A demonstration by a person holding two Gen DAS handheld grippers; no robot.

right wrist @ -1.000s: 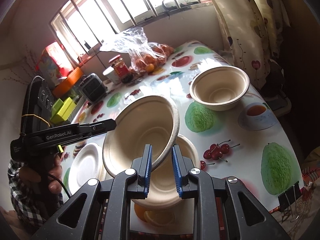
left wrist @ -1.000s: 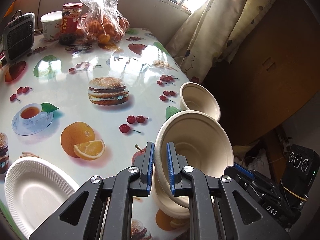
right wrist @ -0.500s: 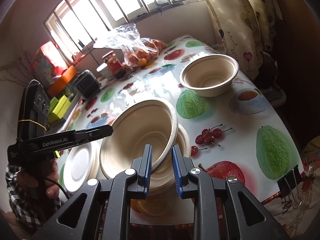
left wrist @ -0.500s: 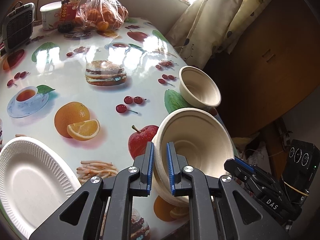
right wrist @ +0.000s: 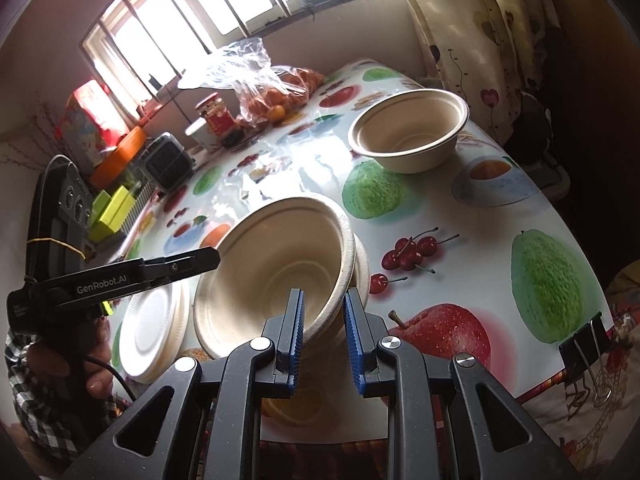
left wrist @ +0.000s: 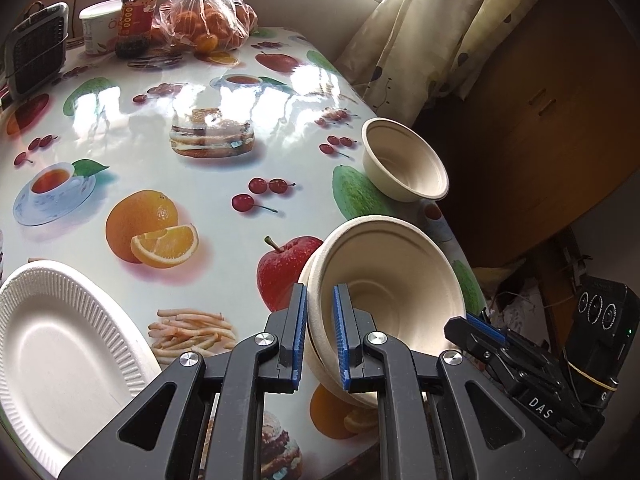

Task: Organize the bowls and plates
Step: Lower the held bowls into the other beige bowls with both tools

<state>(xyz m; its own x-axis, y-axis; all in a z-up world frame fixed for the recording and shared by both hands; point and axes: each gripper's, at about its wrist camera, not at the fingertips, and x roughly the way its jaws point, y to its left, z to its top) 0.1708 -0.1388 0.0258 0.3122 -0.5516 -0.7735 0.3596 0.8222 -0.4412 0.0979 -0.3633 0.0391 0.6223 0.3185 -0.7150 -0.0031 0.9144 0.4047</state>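
A beige paper bowl (left wrist: 400,272) (right wrist: 272,264) sits slightly tilted inside a second beige bowl (left wrist: 360,396) (right wrist: 362,268) near the table's front edge. My left gripper (left wrist: 320,292) (right wrist: 208,258) is shut on the top bowl's left rim. My right gripper (right wrist: 324,296) (left wrist: 476,326) is shut on its near right rim. A third beige bowl (left wrist: 404,160) (right wrist: 408,132) stands alone farther back on the right. White ribbed plates (left wrist: 60,344) (right wrist: 152,320) lie stacked to the left of the bowls.
The table (left wrist: 120,128) has a glossy fruit-print cloth. At its far end are a bag of oranges (left wrist: 208,28), a red-lidded jar (left wrist: 138,16), a white tub (left wrist: 98,24) and a small grey appliance (left wrist: 36,56). A curtain (left wrist: 432,32) hangs on the right. A binder clip (right wrist: 584,344) grips the cloth edge.
Both grippers have come down together with the top bowl. It was tipped up above the lower bowl and now rests flatter, nested in it.
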